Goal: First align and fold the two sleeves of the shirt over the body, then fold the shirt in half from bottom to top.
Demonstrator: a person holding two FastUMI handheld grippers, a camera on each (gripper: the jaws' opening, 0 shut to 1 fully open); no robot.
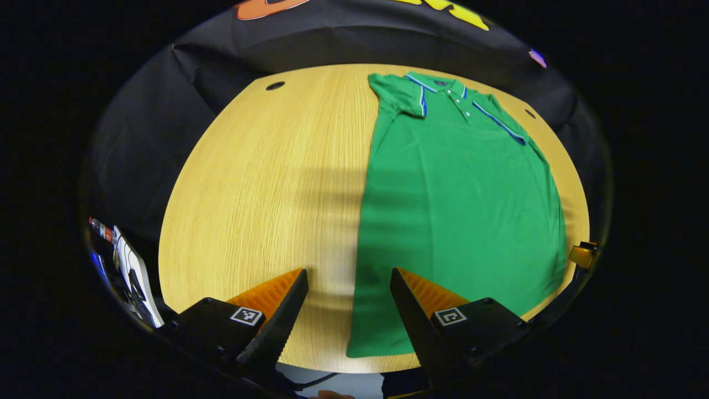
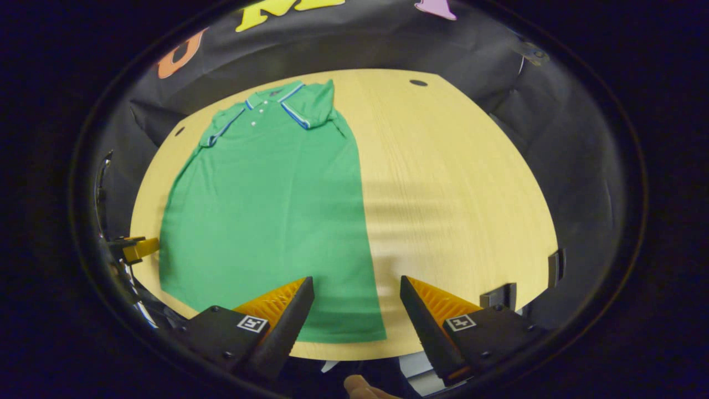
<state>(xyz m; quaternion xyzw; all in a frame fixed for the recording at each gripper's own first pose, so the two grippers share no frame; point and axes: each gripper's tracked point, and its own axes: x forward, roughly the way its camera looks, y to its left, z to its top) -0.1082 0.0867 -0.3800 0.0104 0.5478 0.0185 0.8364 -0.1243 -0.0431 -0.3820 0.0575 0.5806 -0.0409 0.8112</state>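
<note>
In the left gripper view, the left tongs [image 1: 349,299] stand wide apart with nothing between them, hovering over the near edge of the wooden tabletop [image 1: 266,183]. A green polo shirt [image 1: 460,205] lies flat on the tabletop, collar at the far end, hem near the near edge. Both sleeves are folded in over the body, so the shirt forms a long strip. The shirt's near left corner lies just ahead of the right-hand finger [image 1: 412,302]. At the far right edge, part of the other tongs [image 1: 581,256] shows beside the shirt.

In the right gripper view, the right tongs [image 2: 357,299] are also wide apart and empty, above the tabletop's [image 2: 460,183] near edge. The polo shirt [image 2: 271,210] lies to the left and ahead, its near right corner between the two fingers. The collar [image 2: 274,97] points away.
</note>
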